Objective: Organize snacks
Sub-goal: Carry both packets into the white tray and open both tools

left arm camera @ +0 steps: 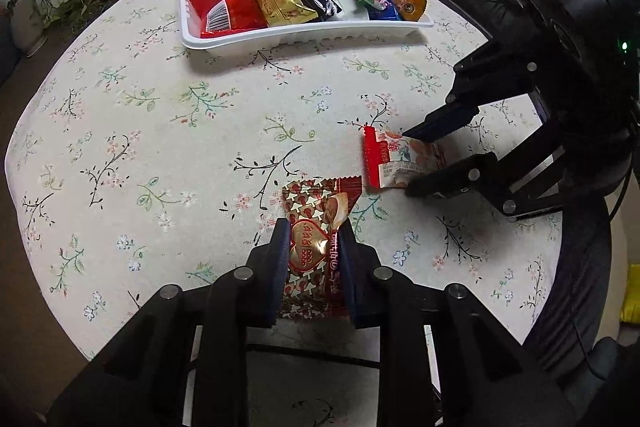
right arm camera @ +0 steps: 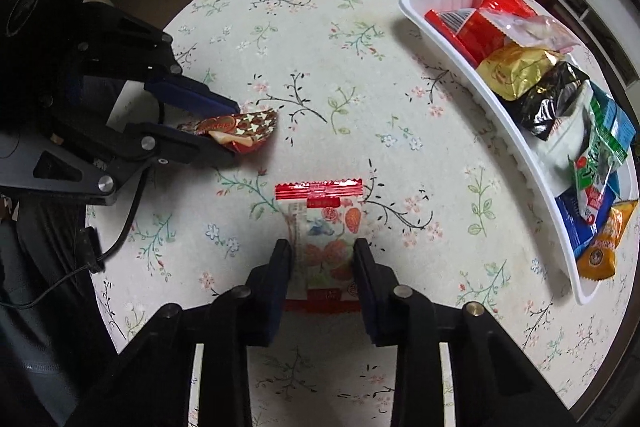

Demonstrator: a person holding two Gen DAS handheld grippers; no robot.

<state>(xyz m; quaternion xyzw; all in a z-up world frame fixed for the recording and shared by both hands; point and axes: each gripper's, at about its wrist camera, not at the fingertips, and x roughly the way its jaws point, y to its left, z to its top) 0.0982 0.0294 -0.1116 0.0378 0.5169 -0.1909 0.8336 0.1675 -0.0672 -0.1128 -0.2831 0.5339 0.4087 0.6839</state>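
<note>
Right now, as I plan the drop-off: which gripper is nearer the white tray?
Right, marginally. The right gripper, closed on the strawberry packet, and the left gripper, gripping the heart packet, both sit well short of the white tray.

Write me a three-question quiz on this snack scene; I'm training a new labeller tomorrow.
1. True or false: the left gripper is shut on the brown packet.
2. Which packet lies between the right gripper's fingers? A) gold B) red-ended white packet C) blue
3. Fill in: the sorted snacks sit in a white ____.

Key: 1 true; 2 B; 3 tray.
</note>
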